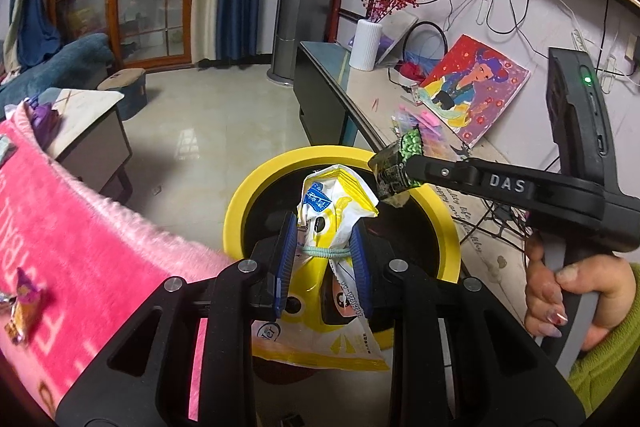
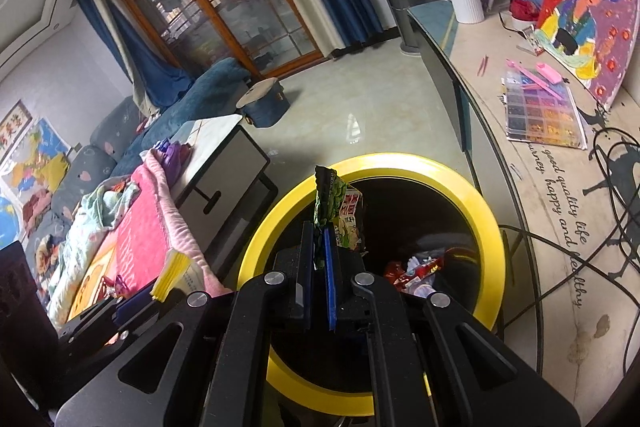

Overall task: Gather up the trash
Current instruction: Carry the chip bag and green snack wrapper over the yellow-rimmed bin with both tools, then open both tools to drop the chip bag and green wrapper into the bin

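Drop-off step: the left gripper (image 1: 324, 247) pinches a yellow wrapper (image 1: 336, 203) and the right gripper (image 2: 318, 247) a green packet (image 2: 340, 211), both over the bin (image 2: 472, 187); next, both should release.

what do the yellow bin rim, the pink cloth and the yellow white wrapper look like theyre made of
Yellow bin rim: probably glossy moulded plastic, smooth with soft highlights.
Pink cloth: plush fleece or towelling, fuzzy nap at its edge.
Yellow-white wrapper: thin printed plastic film, crumpled and shiny.
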Action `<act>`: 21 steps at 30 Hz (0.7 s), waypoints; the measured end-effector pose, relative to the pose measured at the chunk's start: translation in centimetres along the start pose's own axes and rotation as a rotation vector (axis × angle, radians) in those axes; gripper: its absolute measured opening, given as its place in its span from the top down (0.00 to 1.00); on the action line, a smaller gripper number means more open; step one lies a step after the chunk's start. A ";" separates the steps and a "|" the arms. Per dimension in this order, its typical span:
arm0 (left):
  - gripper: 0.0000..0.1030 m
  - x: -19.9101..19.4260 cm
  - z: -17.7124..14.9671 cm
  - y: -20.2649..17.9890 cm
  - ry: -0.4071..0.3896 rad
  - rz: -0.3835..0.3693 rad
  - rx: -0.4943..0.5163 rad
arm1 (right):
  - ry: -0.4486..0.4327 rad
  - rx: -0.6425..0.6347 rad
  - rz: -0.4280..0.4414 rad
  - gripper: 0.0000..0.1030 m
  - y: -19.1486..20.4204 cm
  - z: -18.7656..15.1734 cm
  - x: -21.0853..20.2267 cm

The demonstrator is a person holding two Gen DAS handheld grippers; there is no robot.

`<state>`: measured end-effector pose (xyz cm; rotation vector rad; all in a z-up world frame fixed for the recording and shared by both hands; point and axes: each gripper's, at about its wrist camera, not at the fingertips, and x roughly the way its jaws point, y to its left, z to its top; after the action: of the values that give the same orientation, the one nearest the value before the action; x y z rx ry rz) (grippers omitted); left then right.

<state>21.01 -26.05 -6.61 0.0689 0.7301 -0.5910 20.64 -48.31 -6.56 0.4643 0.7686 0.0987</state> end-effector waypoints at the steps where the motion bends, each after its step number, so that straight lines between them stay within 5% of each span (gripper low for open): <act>1: 0.80 0.2 0.0 0.0 0.003 -0.001 -0.002 | 0.000 0.004 0.001 0.95 -0.2 0.0 0.0; 11: 0.76 2.1 0.5 0.7 0.038 -0.040 -0.052 | 0.005 0.020 0.008 0.94 -0.9 0.0 0.0; 16: 0.57 2.2 0.6 0.8 0.036 -0.049 -0.059 | 0.001 0.027 0.005 0.94 -1.1 0.0 0.0; 21: 0.37 1.4 0.8 1.5 0.020 -0.051 -0.086 | -0.003 0.034 -0.003 0.67 -1.0 0.0 0.0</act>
<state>23.13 -25.73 -7.11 -0.0235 0.7774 -0.6073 20.52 -49.17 -7.00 0.4951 0.7691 0.0819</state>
